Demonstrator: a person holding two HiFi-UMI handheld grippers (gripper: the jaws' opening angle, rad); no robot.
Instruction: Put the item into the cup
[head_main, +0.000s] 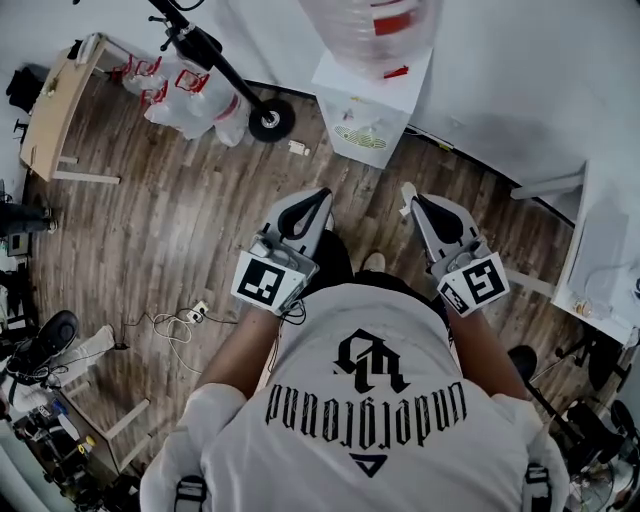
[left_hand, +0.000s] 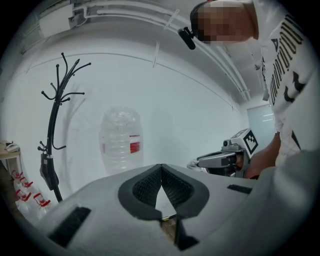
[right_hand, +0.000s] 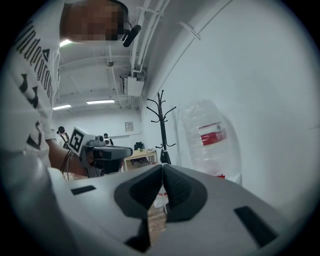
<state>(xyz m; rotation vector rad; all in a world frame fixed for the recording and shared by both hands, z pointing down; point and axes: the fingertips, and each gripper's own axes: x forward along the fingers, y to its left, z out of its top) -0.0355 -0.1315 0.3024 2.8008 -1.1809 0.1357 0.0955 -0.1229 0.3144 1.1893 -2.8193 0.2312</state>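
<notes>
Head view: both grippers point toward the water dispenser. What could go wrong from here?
1. No cup or item shows in any view, and the left gripper and right gripper are shut and empty, so any reach now would be blind.
2. The water dispenser with its bottle stands ahead of the jaws; a forward swing might knock it.
3. A loose cable lies on the floor at the person's left: a possible trip.

You see a matt wood-plank floor (head_main: 180, 230). The left gripper (left_hand: 161, 167) and right gripper (right_hand: 163, 167) have matt grey plastic shells and ribbed black pads (left_hand: 144, 186). The water bottle (left_hand: 120, 142) is clear plastic.
</notes>
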